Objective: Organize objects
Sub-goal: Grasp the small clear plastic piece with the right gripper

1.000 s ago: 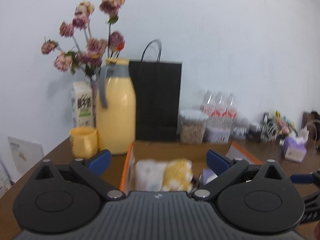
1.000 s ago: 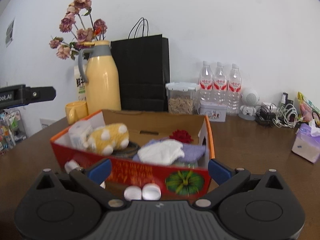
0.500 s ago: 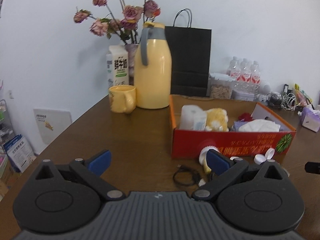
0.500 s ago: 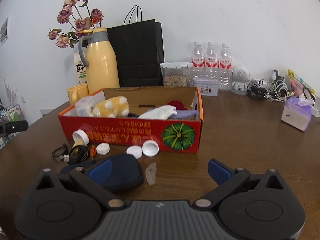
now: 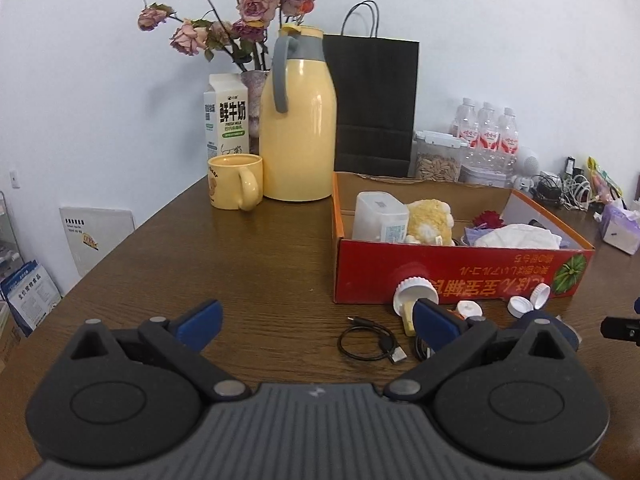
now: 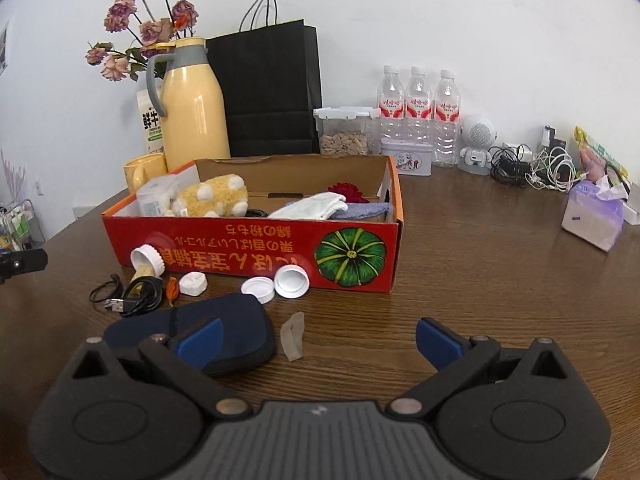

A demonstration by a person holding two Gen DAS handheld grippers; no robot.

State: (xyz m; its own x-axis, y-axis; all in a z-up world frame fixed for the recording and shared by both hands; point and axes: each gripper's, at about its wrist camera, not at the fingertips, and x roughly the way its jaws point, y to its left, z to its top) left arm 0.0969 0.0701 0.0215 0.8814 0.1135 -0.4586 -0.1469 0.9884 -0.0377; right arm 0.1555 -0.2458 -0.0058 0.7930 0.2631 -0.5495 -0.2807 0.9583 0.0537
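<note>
A red cardboard box point(image 6: 248, 246) point(image 5: 460, 268) stands on the brown table, holding a yellow plush toy point(image 6: 212, 196), a white container point(image 5: 380, 216), white cloth point(image 6: 308, 206) and a red flower. In front of it lie white caps point(image 6: 276, 284), a tipped yellow bottle point(image 6: 146, 264), black cables point(image 5: 368, 342) point(image 6: 132, 294), a dark blue pouch point(image 6: 224, 328) and a scrap of clear wrapper point(image 6: 294, 334). My left gripper point(image 5: 316, 320) is open over bare table beside the cable. Open too, my right gripper point(image 6: 318, 338) hovers above the wrapper, its left finger over the pouch.
Behind the box stand a yellow thermos point(image 5: 300, 128), a yellow mug point(image 5: 236, 182), a milk carton point(image 5: 226, 116), dried flowers, a black paper bag point(image 6: 268, 88), a seed jar point(image 6: 344, 132) and three water bottles point(image 6: 418, 108). Chargers and a tissue pack point(image 6: 592, 216) sit at the right.
Both grippers have pulled back and risen from close to the box, so the loose items in front of it come into view. Both stay open.
</note>
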